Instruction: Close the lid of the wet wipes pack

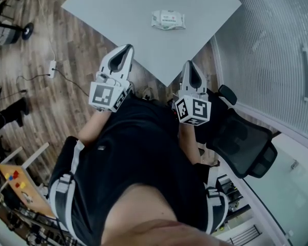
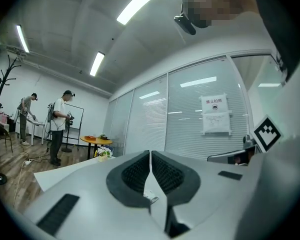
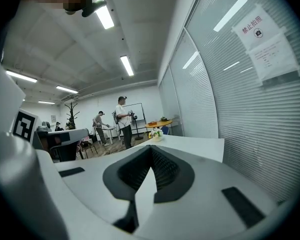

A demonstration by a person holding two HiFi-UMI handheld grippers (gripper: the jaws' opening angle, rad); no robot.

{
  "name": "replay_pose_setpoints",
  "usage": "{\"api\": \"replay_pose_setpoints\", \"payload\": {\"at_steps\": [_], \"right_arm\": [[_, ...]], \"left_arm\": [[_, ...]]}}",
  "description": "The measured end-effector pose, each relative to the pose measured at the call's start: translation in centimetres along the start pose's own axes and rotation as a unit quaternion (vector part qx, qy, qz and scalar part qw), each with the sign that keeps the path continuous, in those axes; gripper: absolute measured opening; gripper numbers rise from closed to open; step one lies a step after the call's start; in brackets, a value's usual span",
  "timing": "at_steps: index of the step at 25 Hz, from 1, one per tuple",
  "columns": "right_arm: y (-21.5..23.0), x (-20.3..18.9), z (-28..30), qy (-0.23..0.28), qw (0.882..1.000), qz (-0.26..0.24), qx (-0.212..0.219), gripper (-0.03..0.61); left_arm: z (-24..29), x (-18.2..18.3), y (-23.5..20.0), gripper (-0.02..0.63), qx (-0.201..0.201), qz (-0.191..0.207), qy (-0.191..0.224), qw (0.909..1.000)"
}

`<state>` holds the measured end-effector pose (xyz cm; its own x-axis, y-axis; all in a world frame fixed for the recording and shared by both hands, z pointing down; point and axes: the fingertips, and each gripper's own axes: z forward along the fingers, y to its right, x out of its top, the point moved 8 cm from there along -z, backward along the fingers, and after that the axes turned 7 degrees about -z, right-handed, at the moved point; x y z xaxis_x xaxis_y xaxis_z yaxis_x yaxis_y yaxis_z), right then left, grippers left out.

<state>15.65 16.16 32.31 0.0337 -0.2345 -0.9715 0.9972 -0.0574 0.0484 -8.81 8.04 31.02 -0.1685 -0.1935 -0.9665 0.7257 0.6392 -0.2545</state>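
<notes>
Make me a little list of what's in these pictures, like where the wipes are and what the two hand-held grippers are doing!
table: grey table on a wooden floor
wet wipes pack: wet wipes pack lies flat on the table, touched by nothing
lid: too small to tell if open or closed
left hand-held gripper: left hand-held gripper has its jaws together, nothing between them, apart from the pack
right hand-held gripper: right hand-held gripper has its jaws together, nothing between them, apart from the pack
nearby: black office chair beside the table
</notes>
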Motion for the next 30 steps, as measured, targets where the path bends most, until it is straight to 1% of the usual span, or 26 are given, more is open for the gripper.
{"api": "replay_pose_setpoints", "payload": {"at_steps": [5,12,17,20,24,30], "right_arm": [[-1.0,0.1,-0.1,0.004,1.000,0.002,-0.004,0.021],[-2.0,0.0,-0.5,0.000,1.000,0.000,-0.005,0.021],[-2.5,0.1,-0.8,0.000,1.000,-0.004,-0.008,0.021],[-2.9,0.0,-0.9,-0.001,1.000,-0.007,-0.009,0.021],[-3.2,0.1,-0.9,-0.001,1.000,-0.008,-0.012,0.021],[-4.0,0.2,-1.2,0.005,1.000,-0.009,-0.009,0.021]], "left_arm": [[-0.5,0.0,-0.5,0.032,-0.003,-0.011,-0.004,0.9999],[-1.6,0.0,-1.1,0.032,-0.006,-0.009,-0.005,0.9999],[-2.1,-0.1,-1.2,0.032,-0.019,-0.011,0.005,0.9997],[-2.4,0.0,-1.5,0.032,-0.010,-0.017,-0.004,0.9998],[-2.5,0.0,-1.8,0.032,-0.014,-0.016,-0.005,0.9998],[-3.1,0.1,-2.0,0.032,-0.028,-0.011,0.011,0.9995]]}}
